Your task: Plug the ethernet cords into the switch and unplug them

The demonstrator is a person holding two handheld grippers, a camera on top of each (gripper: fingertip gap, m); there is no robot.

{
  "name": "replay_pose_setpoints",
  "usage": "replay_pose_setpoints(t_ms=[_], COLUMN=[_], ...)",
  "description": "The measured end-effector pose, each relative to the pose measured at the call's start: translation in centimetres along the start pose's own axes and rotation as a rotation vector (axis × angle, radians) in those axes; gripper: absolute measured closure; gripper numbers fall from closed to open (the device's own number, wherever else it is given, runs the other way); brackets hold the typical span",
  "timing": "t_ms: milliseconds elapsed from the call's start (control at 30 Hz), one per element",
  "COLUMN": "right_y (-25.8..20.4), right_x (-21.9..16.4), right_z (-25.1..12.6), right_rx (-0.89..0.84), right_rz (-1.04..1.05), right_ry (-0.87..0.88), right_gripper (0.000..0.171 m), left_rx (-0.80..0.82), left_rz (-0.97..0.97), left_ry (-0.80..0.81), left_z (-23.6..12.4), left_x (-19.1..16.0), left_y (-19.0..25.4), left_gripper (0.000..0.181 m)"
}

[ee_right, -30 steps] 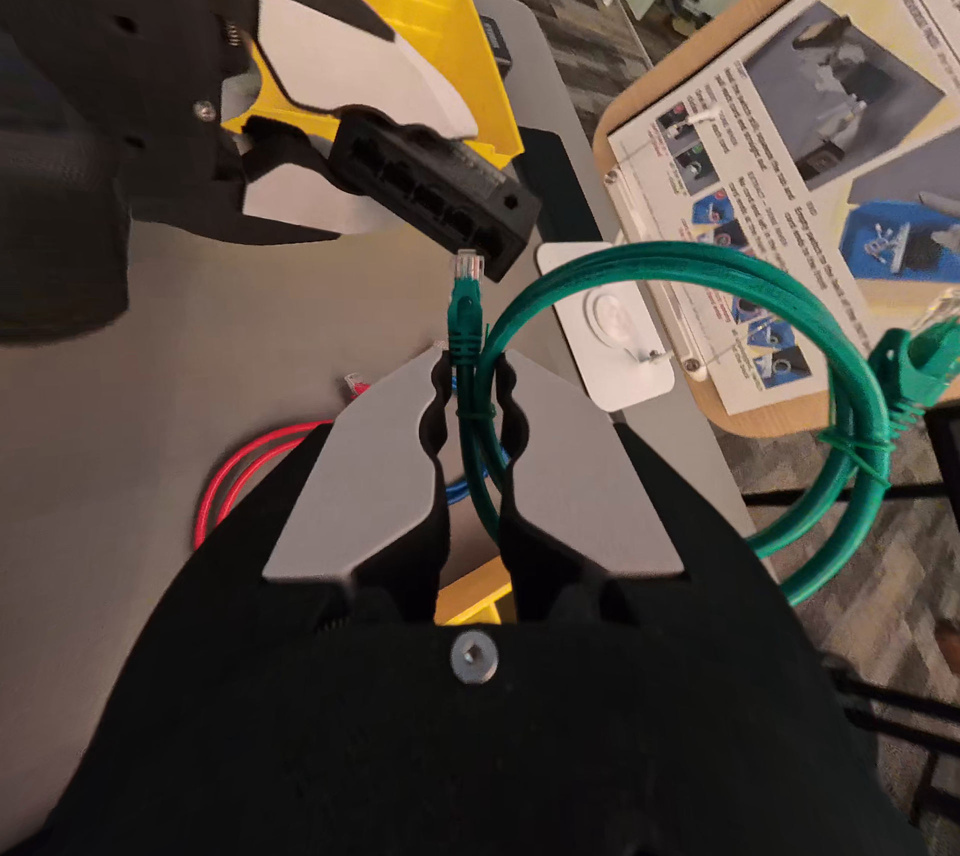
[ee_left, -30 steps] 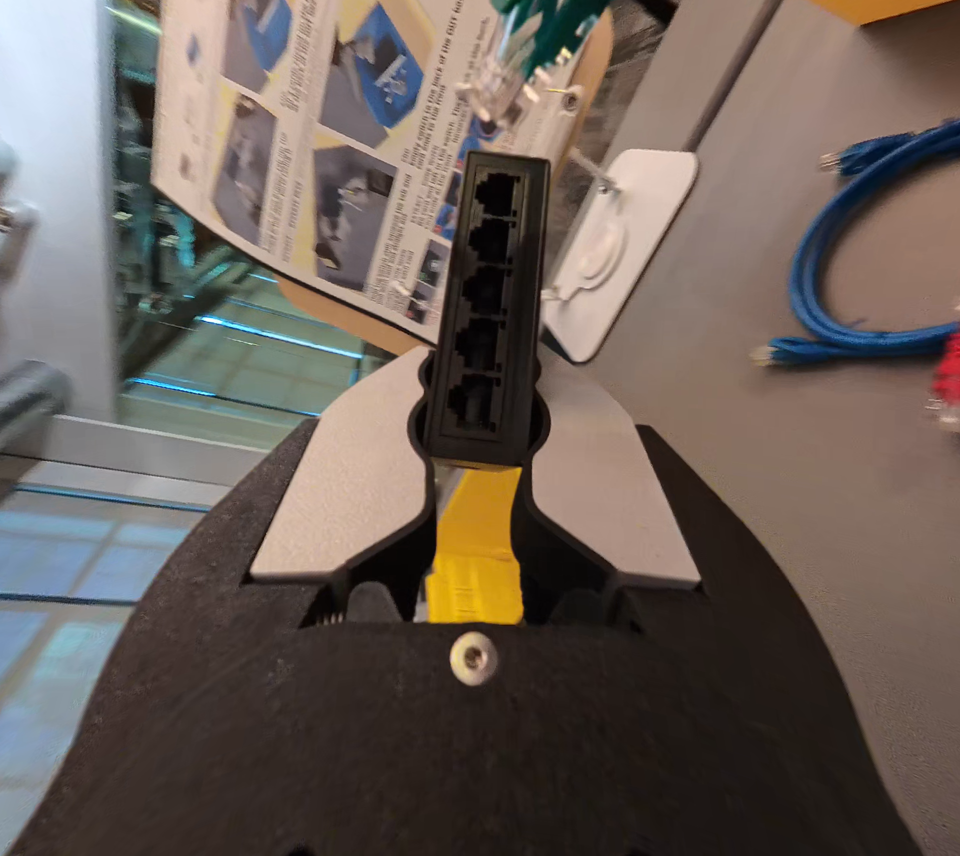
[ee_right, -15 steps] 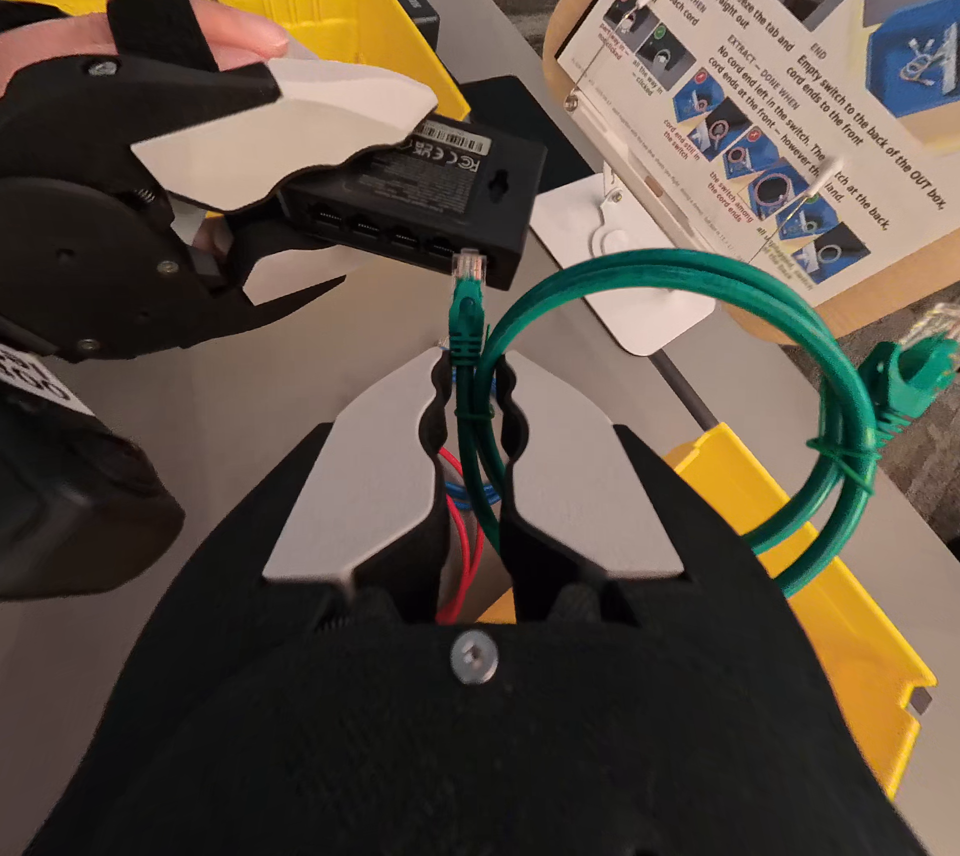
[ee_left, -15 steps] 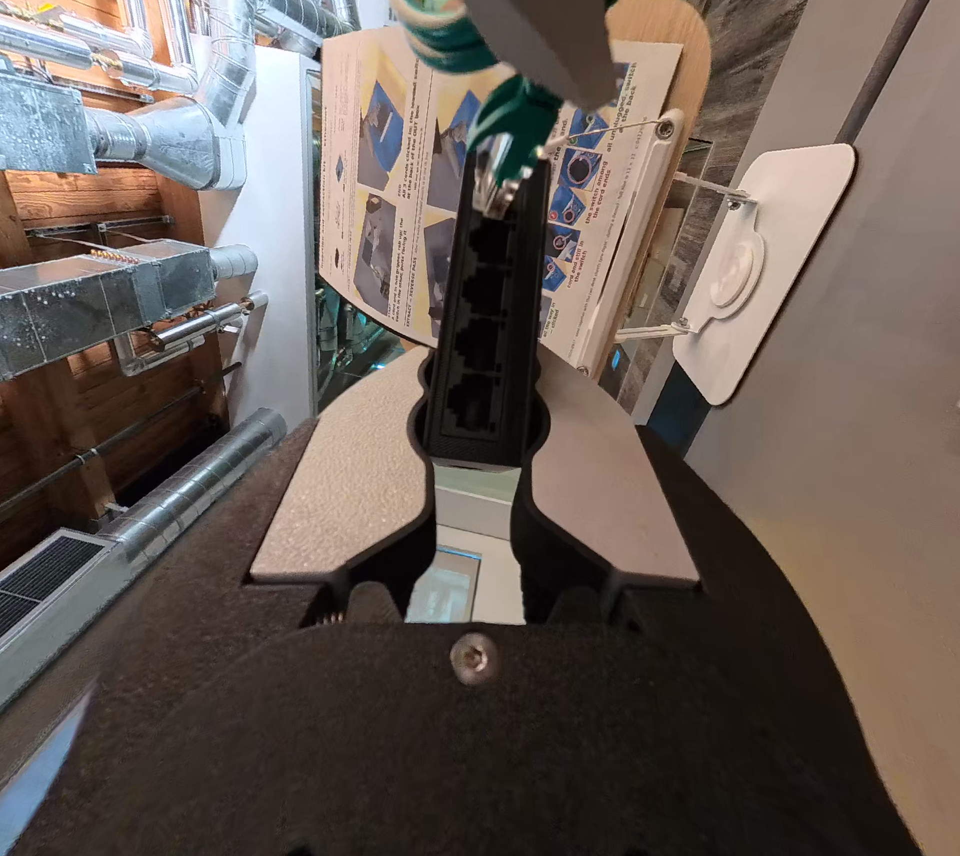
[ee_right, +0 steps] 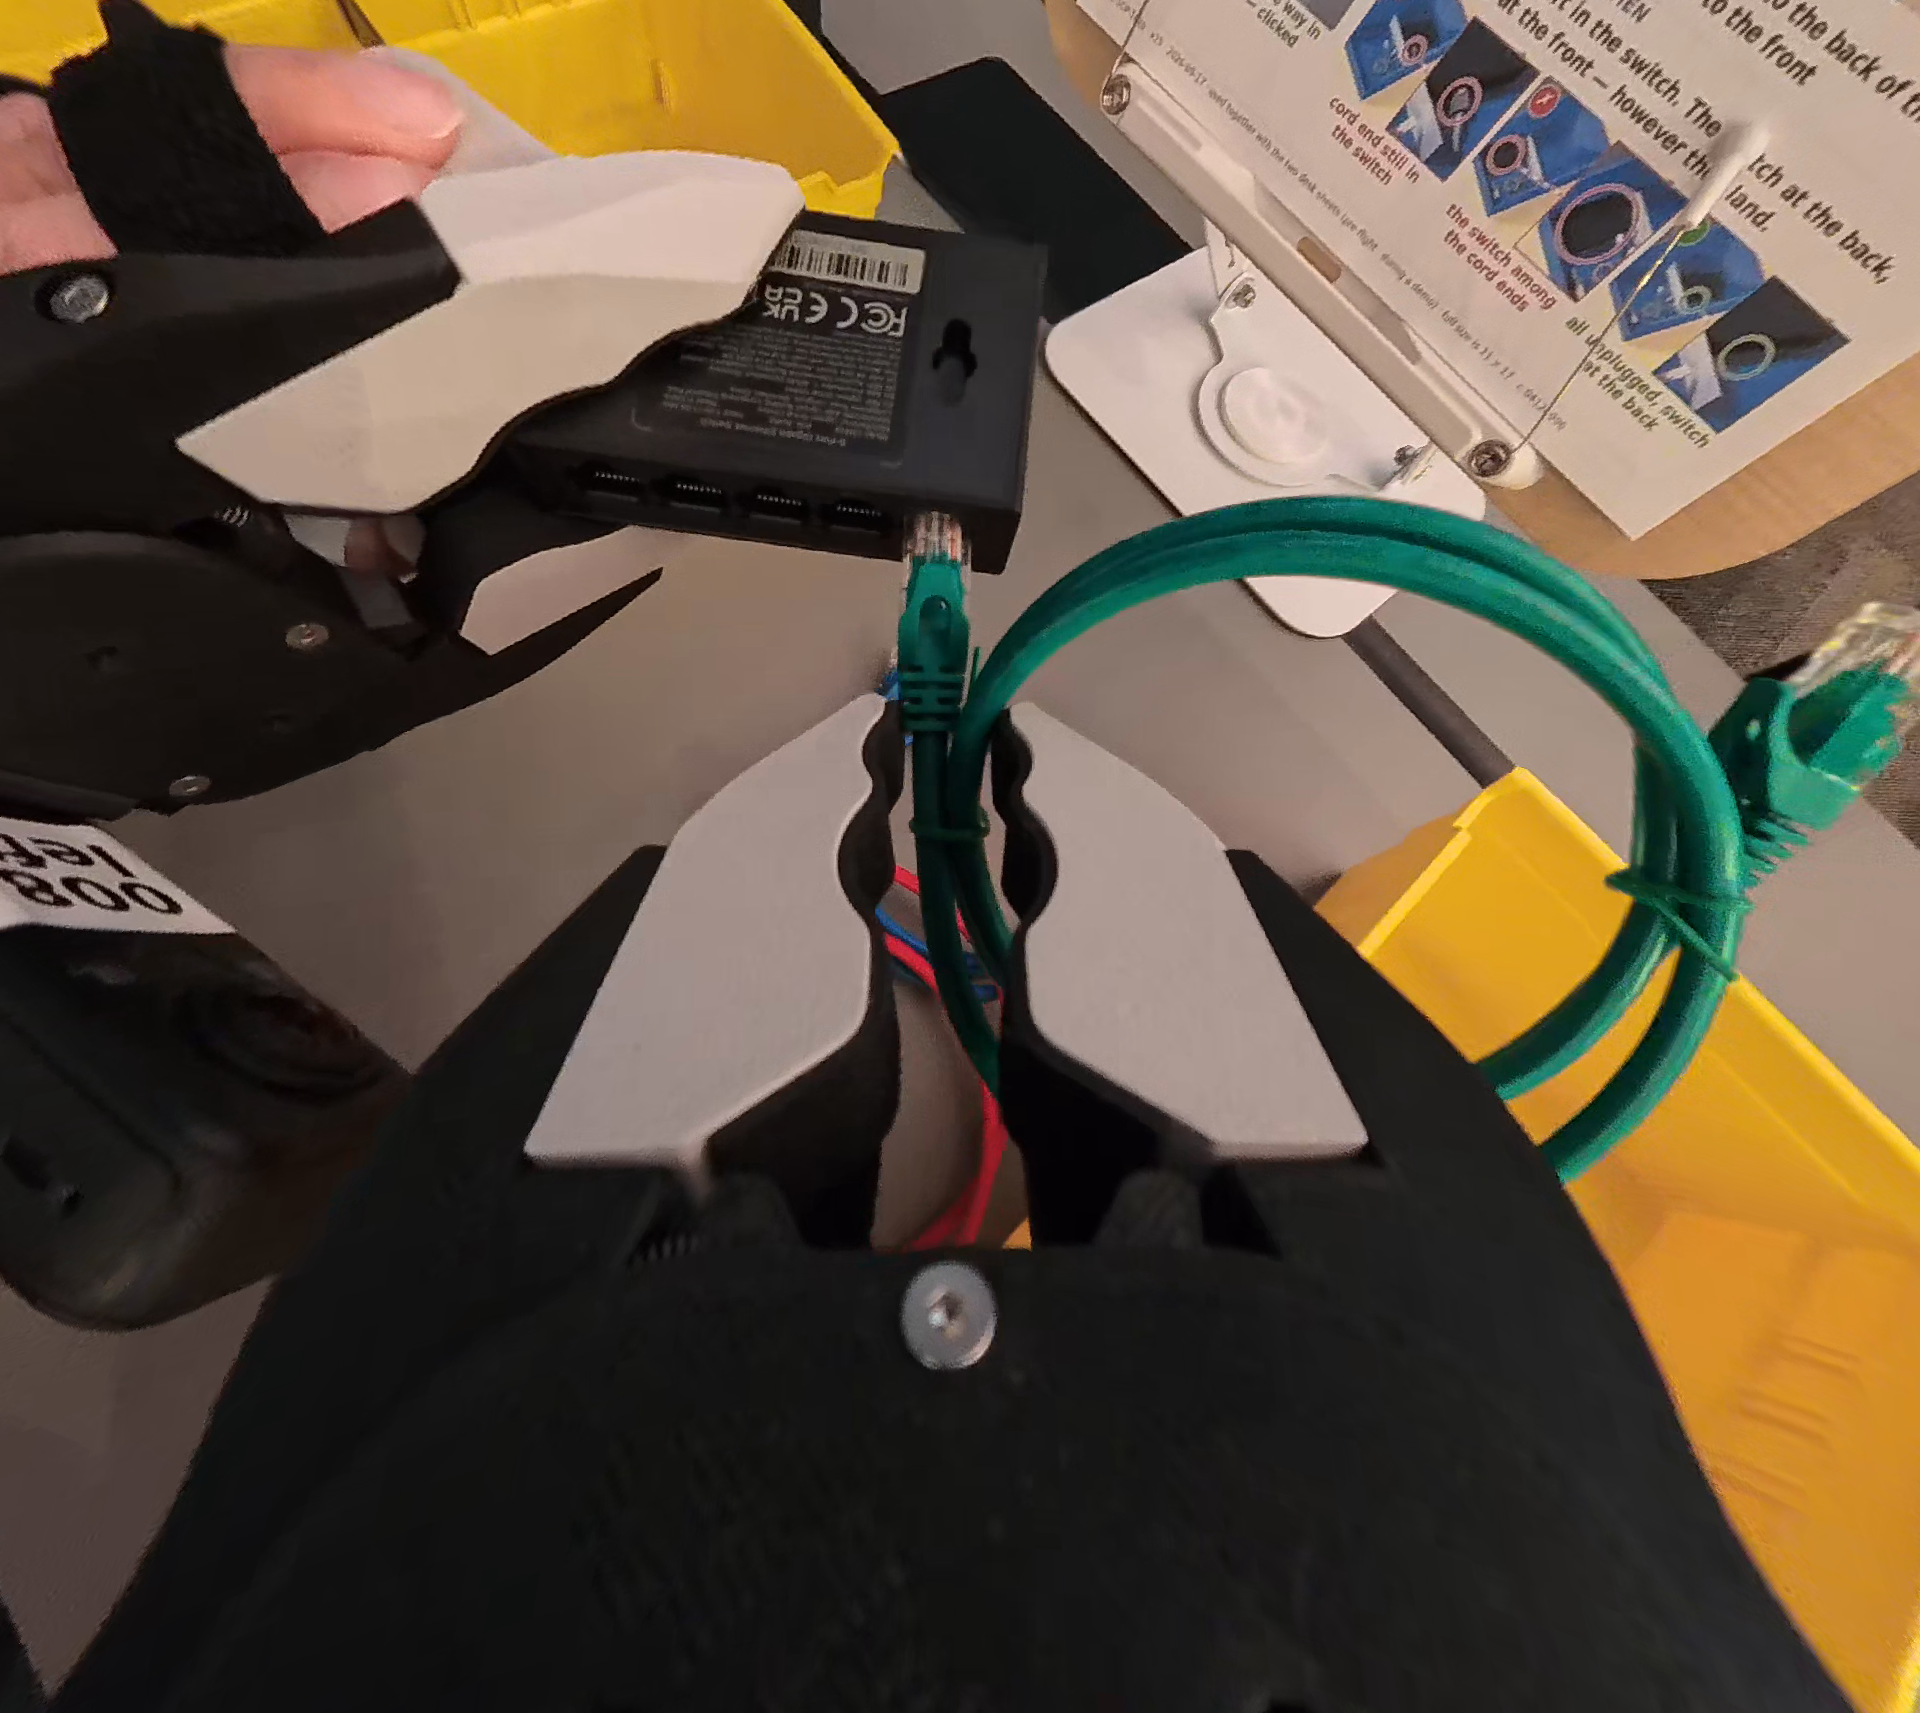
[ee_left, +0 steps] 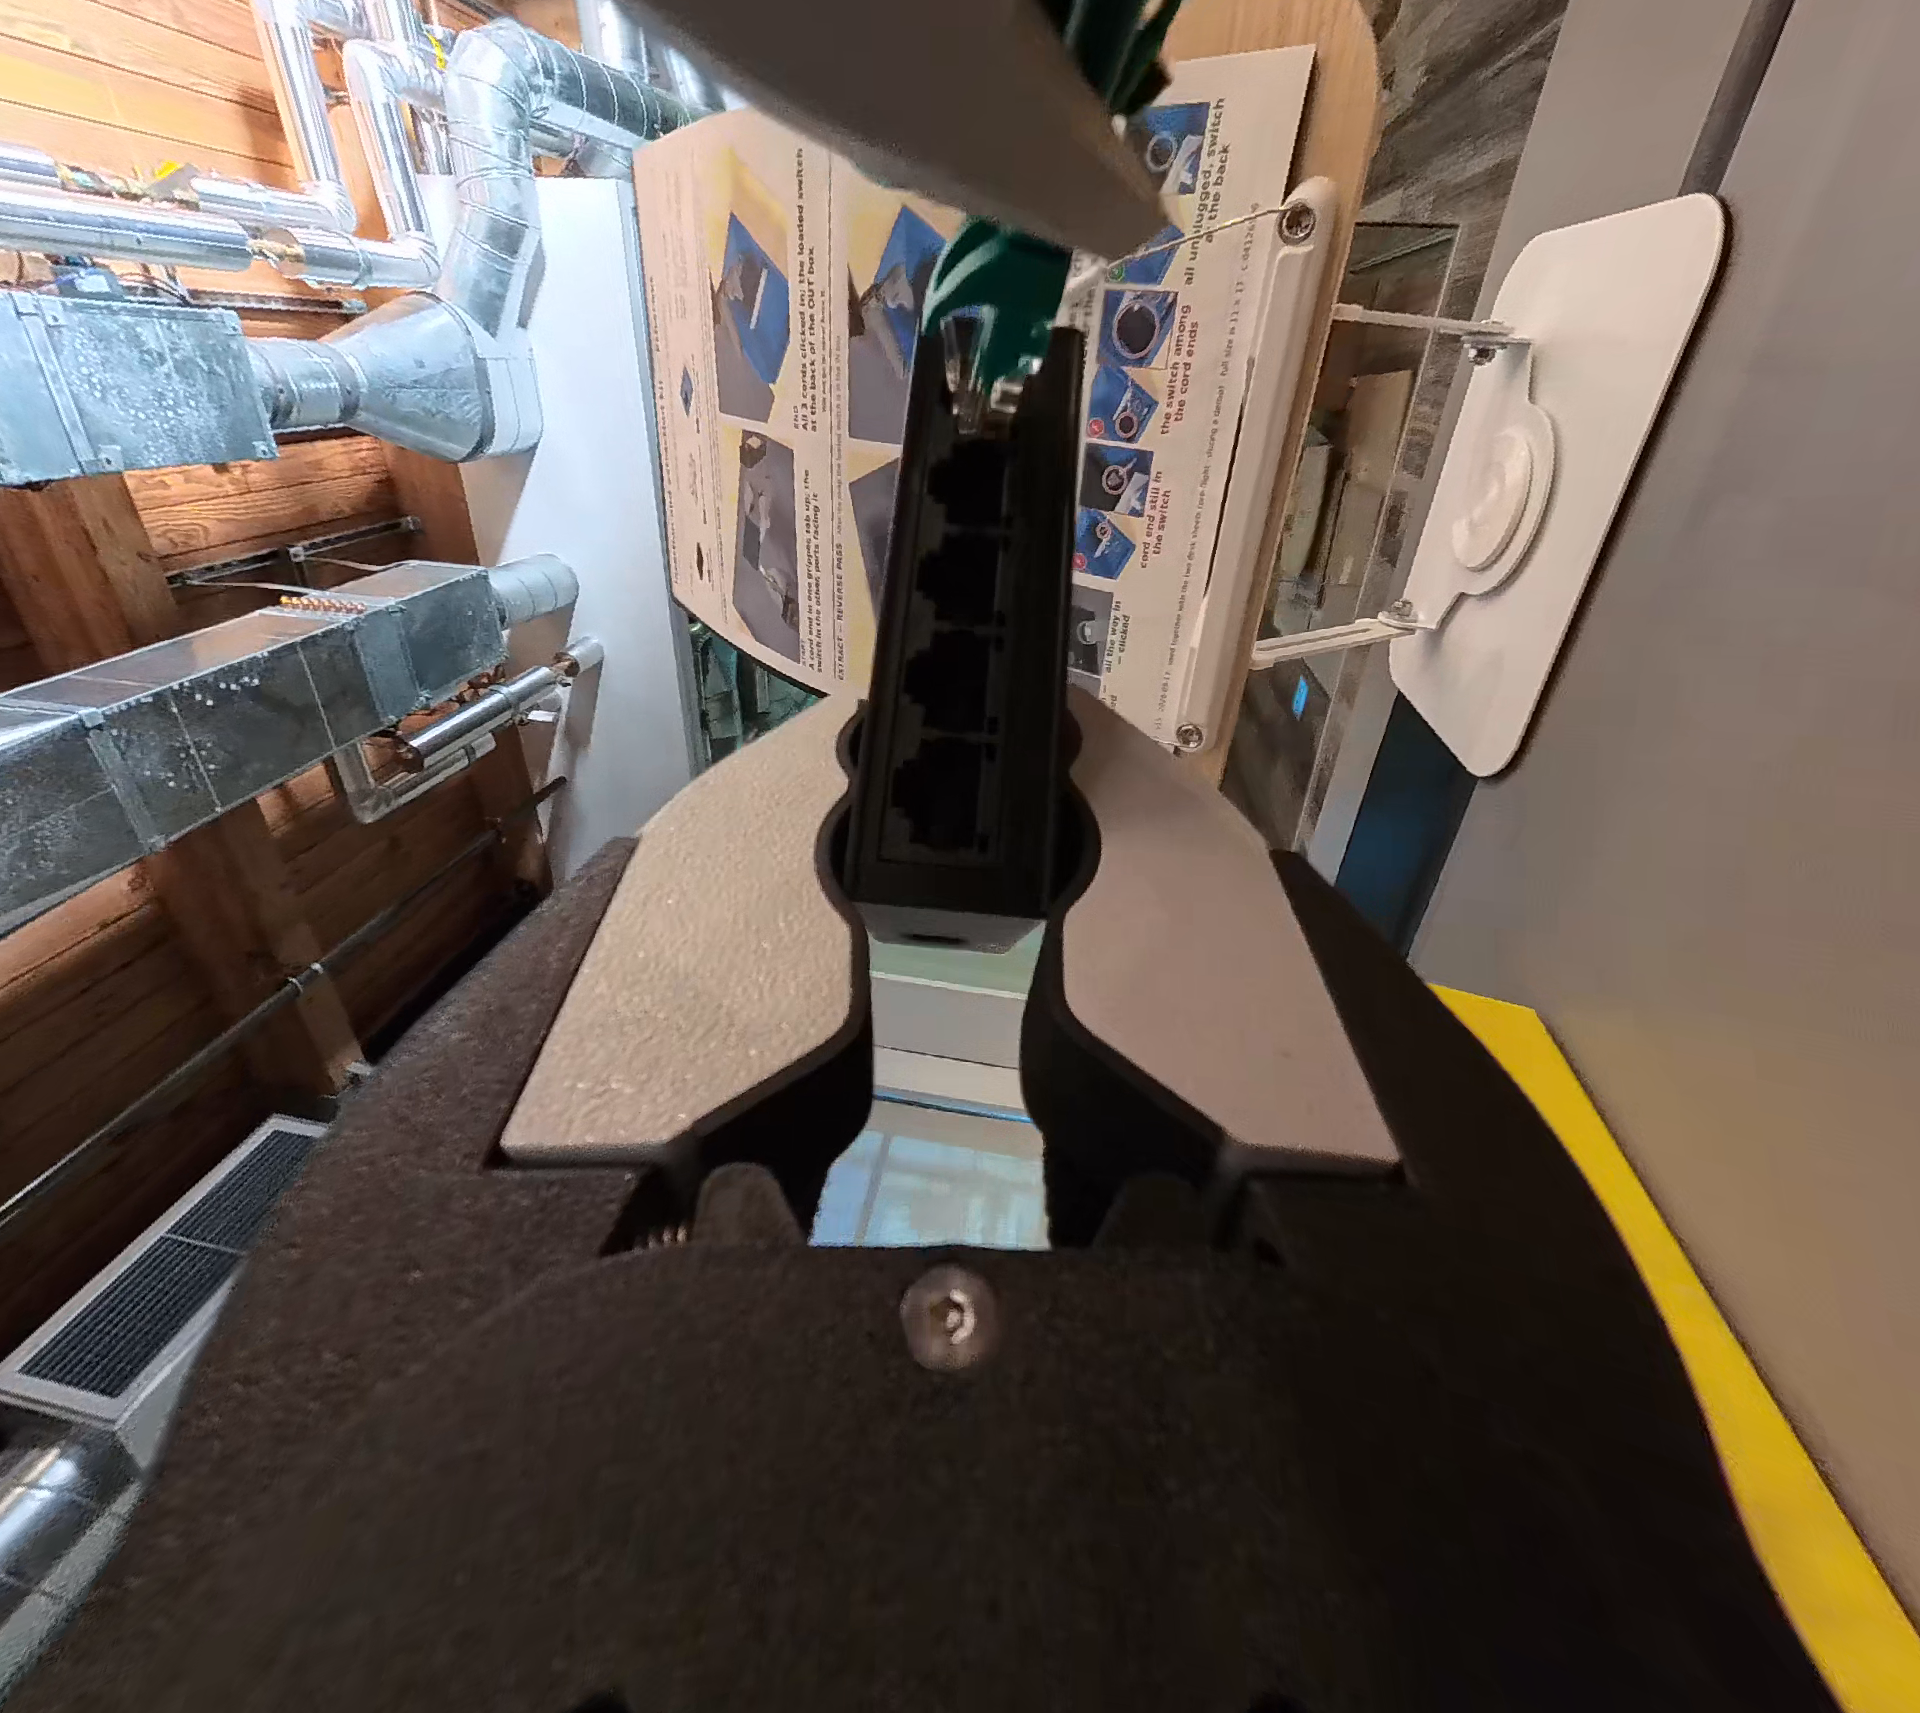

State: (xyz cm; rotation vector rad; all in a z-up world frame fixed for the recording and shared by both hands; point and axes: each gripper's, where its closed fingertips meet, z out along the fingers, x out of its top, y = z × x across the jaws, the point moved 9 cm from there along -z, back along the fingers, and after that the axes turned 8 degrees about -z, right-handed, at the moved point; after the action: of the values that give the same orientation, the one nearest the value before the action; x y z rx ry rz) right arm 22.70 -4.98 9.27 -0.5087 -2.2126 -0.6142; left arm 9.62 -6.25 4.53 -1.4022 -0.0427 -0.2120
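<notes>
I am squeezing my right claw tight on the green cord, just behind its plug. The plug is sticking out at 12 o'clock from my fingers, and its clear tip is touching the last hole at the far end of the black switch. I cannot tell how far in it is going. The rest of the green cord is hanging in a tied loop out at 3 o'clock, with its other plug dangling free there. My left claw is pinching the near end of the switch from both sides, holding it up off the gray table. In my left view the row of holes is running away toward 12 o'clock, and the green plug is sitting at the top one. Under my right claw, at 6 o'clock, bits of a red cord and a blue cord are peeking out. A yellow bin is sitting at 11 o'clock and another yellow bin at 4 o'clock. A picture sheet on a wooden board is standing at 1 o'clock on a white stand.
</notes>
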Motion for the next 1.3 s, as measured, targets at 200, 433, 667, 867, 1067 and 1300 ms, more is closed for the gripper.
replay_pose_setpoints(t_ms=[200, 433, 667, 867, 1067, 1300], right_y=[0.5, 0.4, -0.8, -1.5, -1.4, -1.1], right_x=[-0.2, 0.7, 1.8, 2.1, 2.1, 2.2], right_z=[0.4, 0.6, 0.3, 0.3, -0.5, -2.2], right_rx=[-0.024, -0.050, -0.128, -0.193, -0.246, -0.279], right_rz=[0.014, -0.046, -0.126, -0.163, -0.163, -0.108], right_ry=[0.006, 0.161, 0.356, 0.486, 0.562, 0.668], right_gripper=[0.155, 0.155, 0.156, 0.155, 0.156, 0.155], left_rx=[-0.038, -0.018, 0.021, -0.086, -0.128, -0.115], left_rz=[0.043, -0.083, -0.231, -0.388, -0.908, -1.078], left_ry=[0.081, 0.056, 0.094, 0.184, 0.445, 0.521], left_z=[-0.6, -0.1, -1.0, -2.6, -5.7, -4.5], left_x=[0.7, -0.3, -0.2, 0.6, -1.7, -2.9], left_y=[0.5, -0.8, -3.1, -5.0, -11.2, -10.7], left_gripper=[0.152, 0.149, 0.121, 0.098, 0.100, 0.088])
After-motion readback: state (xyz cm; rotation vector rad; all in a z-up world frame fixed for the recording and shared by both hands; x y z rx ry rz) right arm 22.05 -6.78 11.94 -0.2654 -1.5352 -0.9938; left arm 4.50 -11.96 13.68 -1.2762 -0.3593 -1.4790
